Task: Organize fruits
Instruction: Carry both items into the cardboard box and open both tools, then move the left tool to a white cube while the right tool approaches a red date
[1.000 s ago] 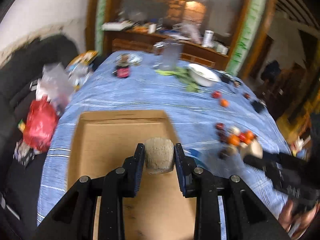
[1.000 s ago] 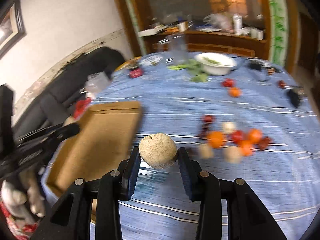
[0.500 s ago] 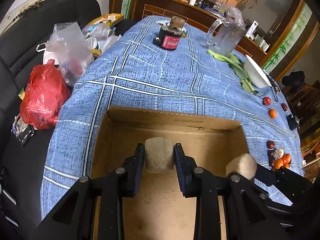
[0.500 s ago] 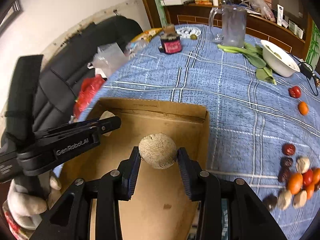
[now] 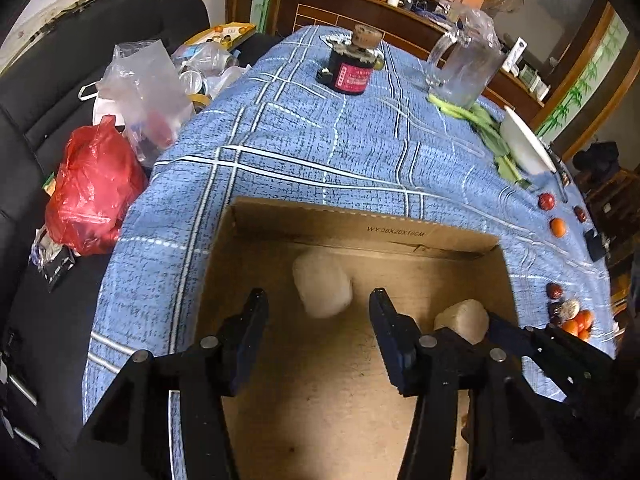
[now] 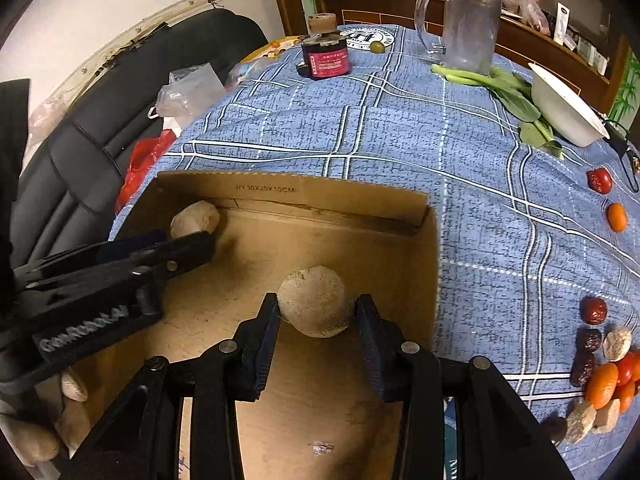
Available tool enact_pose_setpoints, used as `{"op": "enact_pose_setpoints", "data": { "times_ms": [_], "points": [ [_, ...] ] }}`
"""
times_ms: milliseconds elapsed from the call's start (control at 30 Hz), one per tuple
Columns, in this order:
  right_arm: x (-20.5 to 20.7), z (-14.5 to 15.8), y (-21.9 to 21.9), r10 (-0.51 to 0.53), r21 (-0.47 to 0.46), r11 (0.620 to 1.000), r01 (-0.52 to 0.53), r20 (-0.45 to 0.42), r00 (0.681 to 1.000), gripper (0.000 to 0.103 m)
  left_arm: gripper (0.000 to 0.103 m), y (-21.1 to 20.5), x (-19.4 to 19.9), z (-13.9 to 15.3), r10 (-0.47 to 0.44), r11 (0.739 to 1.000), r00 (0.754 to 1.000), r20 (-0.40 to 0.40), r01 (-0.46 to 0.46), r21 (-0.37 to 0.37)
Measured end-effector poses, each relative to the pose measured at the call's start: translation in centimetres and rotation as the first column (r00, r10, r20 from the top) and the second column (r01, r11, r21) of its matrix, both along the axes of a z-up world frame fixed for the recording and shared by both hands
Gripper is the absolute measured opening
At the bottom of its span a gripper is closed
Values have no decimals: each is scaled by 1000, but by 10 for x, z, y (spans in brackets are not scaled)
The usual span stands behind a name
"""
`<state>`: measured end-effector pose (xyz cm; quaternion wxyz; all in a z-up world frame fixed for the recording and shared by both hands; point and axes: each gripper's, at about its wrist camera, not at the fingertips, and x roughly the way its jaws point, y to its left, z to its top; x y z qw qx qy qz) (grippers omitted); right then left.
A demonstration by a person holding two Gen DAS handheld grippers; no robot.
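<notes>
An open cardboard box (image 5: 360, 228) (image 6: 434, 240) lies on the blue checked tablecloth. My left gripper (image 5: 318, 312) is open over the box; a pale beige fruit (image 5: 322, 286) is blurred just beyond the jaws, free of them. In the right wrist view that fruit (image 6: 195, 219) is by the box's far left corner beside the left gripper's fingers (image 6: 176, 254). My right gripper (image 6: 316, 314) is shut on a second round beige fruit (image 6: 312, 302) above the box floor; it also shows in the left wrist view (image 5: 462, 320).
A pile of orange, red, dark and beige fruits (image 6: 600, 376) lies right of the box, with loose ones (image 6: 616, 216) farther back. A dark jar (image 6: 325, 58), glass mug (image 6: 466, 24), greens (image 6: 508, 88) and white bowl (image 6: 564, 110) stand at the far side. Bags (image 5: 94, 184) lie left.
My left gripper has opened and let go of its beige fruit, which dropped into the box. The right gripper has moved further over the box, still holding its fruit.
</notes>
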<state>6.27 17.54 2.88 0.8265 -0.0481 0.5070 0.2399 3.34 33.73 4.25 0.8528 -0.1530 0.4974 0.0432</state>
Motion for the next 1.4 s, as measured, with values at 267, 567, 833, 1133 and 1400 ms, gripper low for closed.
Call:
{"op": "enact_pose_setpoints", "data": {
  "times_ms": [267,567,833,1133,1400],
  "points": [
    [-22,44,-30,-29,109,994,22,64,998,52,62,-4,-53,55,23,1000,989,144,-22,-10],
    [-89,58,-132,-150,261,957,126,76,986,55,76,-71,-134,88,-71,995,953,295,87,-41],
    [-149,37,-266,-405,358,858,369,29,914,58,77,-146,-178,78,-152,976,940,307,191,-103],
    [-168,37,-355,-549,459,740,492,-12,836,57,77,-215,-167,69,-240,964,936,258,261,-53],
    [-150,11,-363,-527,417,762,496,-45,848,57,77,-250,-140,33,-306,950,936,172,313,-15]
  ]
}}
